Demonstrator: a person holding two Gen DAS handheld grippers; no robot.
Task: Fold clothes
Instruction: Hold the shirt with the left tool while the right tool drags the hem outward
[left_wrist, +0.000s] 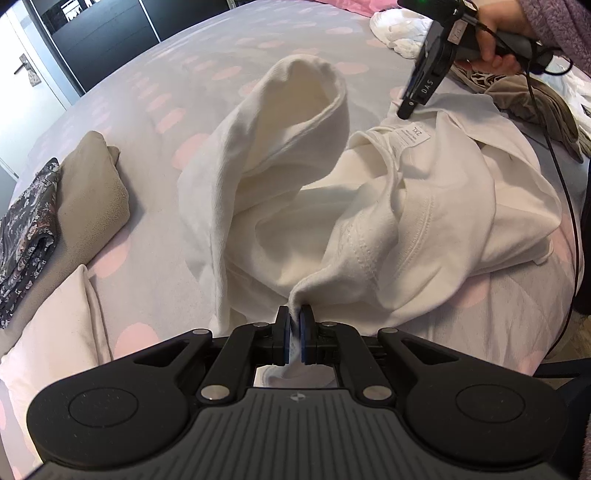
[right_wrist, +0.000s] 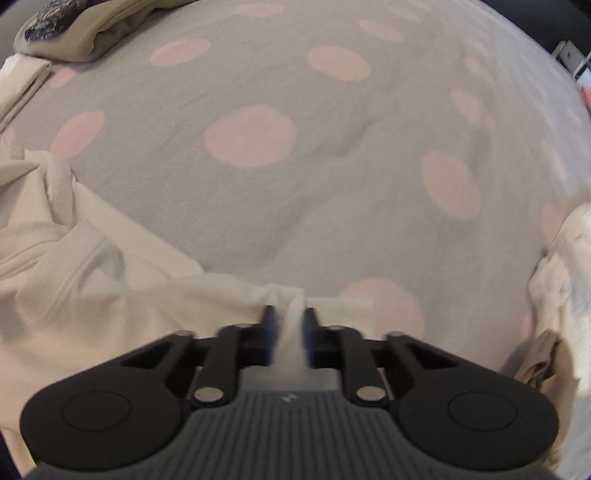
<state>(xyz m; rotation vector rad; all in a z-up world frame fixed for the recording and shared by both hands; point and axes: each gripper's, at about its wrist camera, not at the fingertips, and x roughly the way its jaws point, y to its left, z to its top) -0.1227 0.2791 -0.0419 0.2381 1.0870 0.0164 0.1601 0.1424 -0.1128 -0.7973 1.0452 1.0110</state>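
Note:
A crumpled white T-shirt (left_wrist: 406, 221) lies on the grey bed cover with pink dots (left_wrist: 155, 122), its size label showing near the collar and one part standing up in a hump. My left gripper (left_wrist: 295, 314) is shut on a pinch of the shirt's near edge. My right gripper (left_wrist: 406, 110) reaches down to the shirt's far edge by the label. In the right wrist view the right gripper (right_wrist: 290, 317) is shut on a fold of the white T-shirt (right_wrist: 92, 266), low over the bed cover (right_wrist: 295, 192). That view is blurred.
Folded beige clothes (left_wrist: 92, 192), a dark floral garment (left_wrist: 26, 236) and a cream piece (left_wrist: 51, 332) lie at the left. A white pile (left_wrist: 399, 26) and brown clothes (left_wrist: 535, 99) lie at the back right. A cable hangs at the right. A dark wardrobe stands beyond the bed.

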